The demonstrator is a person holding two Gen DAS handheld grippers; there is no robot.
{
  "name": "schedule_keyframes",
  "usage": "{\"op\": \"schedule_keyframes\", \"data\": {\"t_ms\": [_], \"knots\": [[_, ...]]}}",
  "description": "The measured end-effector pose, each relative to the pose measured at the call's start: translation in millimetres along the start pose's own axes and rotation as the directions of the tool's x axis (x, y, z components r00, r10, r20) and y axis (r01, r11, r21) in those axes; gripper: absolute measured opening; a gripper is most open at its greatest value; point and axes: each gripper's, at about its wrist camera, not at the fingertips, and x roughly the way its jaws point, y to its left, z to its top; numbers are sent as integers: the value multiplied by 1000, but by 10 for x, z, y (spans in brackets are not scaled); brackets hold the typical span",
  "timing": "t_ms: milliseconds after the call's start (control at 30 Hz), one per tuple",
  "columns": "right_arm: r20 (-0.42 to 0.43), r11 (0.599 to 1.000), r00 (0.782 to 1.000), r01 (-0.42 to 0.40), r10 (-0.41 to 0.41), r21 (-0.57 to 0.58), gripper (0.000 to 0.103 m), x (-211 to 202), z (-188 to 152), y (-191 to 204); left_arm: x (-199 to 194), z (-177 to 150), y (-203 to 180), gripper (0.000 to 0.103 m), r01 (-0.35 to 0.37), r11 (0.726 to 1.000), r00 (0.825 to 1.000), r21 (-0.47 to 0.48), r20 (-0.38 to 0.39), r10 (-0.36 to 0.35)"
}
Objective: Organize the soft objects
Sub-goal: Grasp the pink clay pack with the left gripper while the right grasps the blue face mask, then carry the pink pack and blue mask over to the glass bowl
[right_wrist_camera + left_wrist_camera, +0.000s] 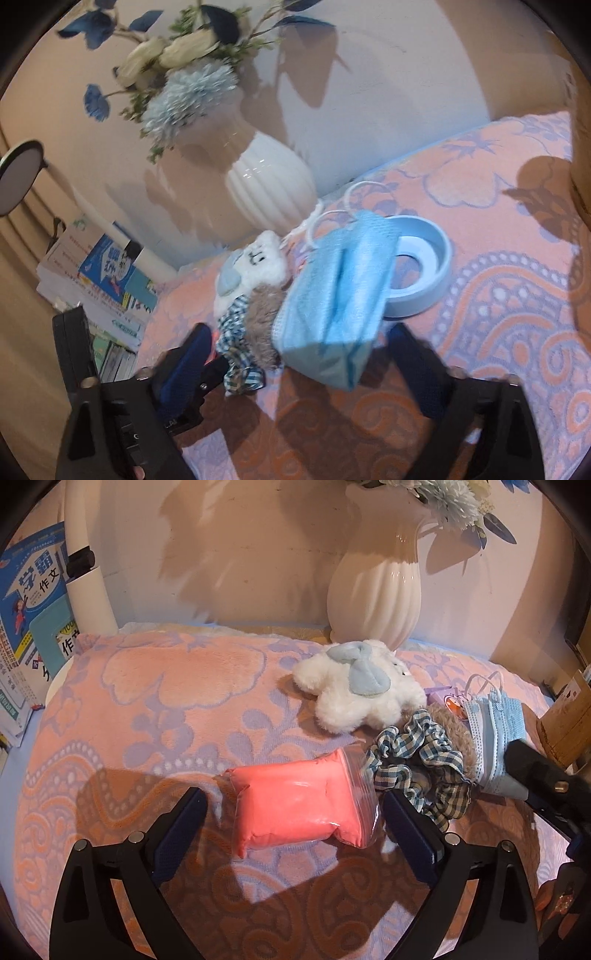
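A clear bag of pink clay (299,801) lies on the pink flowered blanket (147,701). My left gripper (295,808) stands open around it, with a gap at each pad. A folded stack of blue face masks (332,295) lies between the fingers of my right gripper (301,343), which is open and not pressing on it. A checked scrunchie (236,332) and a brown fluffy scrunchie (262,325) sit just left of the masks. Behind them lies a white plush toy (362,690) with blue ears.
A white ribbed vase (373,590) with flowers stands at the back against the wall. A blue round lid (424,266) lies under the masks' far edge. Books (26,627) are stacked at the left, and a cardboard box (565,720) stands at the right.
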Motion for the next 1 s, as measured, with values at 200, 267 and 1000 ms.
{"op": "schedule_keyframes", "data": {"t_ms": [200, 267, 1000], "knots": [[0, 999, 1000, 8, -8, 40, 23, 10, 4, -76, -94, -27, 93, 59, 15, 999, 999, -38, 40, -14], [16, 1000, 1000, -6, 6, 30, 15, -25, -3, -58, -101, -26, 77, 55, 22, 999, 999, -30, 44, -21], [66, 999, 998, -21, 24, -45, 14, -308, -99, 94, -262, -31, 145, 52, -13, 996, 994, -84, 109, 22]]}}
